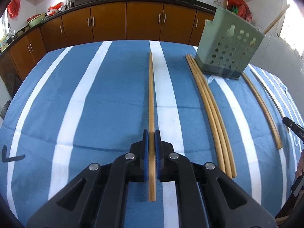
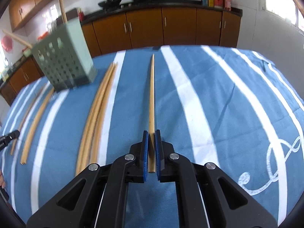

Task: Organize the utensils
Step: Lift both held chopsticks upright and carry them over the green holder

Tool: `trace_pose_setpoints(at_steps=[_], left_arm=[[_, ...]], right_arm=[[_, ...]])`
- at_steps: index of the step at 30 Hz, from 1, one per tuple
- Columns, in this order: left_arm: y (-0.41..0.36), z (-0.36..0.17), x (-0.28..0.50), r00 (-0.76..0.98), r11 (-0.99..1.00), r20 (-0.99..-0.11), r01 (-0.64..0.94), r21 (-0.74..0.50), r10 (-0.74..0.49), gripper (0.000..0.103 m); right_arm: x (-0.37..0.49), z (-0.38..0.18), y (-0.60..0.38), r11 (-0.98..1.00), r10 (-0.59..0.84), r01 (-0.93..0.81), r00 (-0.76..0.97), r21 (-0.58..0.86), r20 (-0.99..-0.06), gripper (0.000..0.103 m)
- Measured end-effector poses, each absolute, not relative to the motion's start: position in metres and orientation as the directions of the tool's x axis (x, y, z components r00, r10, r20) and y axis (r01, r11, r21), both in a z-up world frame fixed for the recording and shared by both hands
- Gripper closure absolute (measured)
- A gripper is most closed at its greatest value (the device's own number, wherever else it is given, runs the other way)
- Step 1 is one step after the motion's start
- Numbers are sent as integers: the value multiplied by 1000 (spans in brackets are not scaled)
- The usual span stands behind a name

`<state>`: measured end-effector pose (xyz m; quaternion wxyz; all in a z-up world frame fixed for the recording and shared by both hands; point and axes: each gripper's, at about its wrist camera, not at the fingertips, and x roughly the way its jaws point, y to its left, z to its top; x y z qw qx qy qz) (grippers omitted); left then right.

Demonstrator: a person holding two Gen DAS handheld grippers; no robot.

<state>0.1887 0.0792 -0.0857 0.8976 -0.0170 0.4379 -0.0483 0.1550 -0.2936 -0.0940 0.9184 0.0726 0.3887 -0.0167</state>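
Observation:
My left gripper (image 1: 151,133) is shut on a bamboo chopstick (image 1: 151,95) that runs forward between the blue pads, low over the blue striped cloth. My right gripper (image 2: 151,133) is shut on another bamboo chopstick (image 2: 152,95), its butt end between the pads. A green perforated utensil holder (image 1: 228,45) stands at the table's far right in the left wrist view and at the far left in the right wrist view (image 2: 64,62); two chopsticks stick out of its top. A bundle of three chopsticks (image 1: 210,112) lies beside it, also in the right wrist view (image 2: 96,114).
Two more loose chopsticks (image 1: 262,108) lie right of the holder, seen at left in the right wrist view (image 2: 36,123). The striped tablecloth (image 1: 95,95) covers the table. Kitchen cabinets (image 1: 114,22) with woks on the counter run behind the table.

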Motion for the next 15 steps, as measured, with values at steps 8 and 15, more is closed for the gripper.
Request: trace_pose_setpoints(at_steps=[8,15], left_arm=[[84,-26,187,716,992,-686,93,-83,-125,96],[88,29,190,808,991,-574,82,-110,-131,96]], right_arm=[[147,-38,-312,982,9,103,814,159,-581,96],[145,0,-319,978,7,93,878,186,-478,96]])
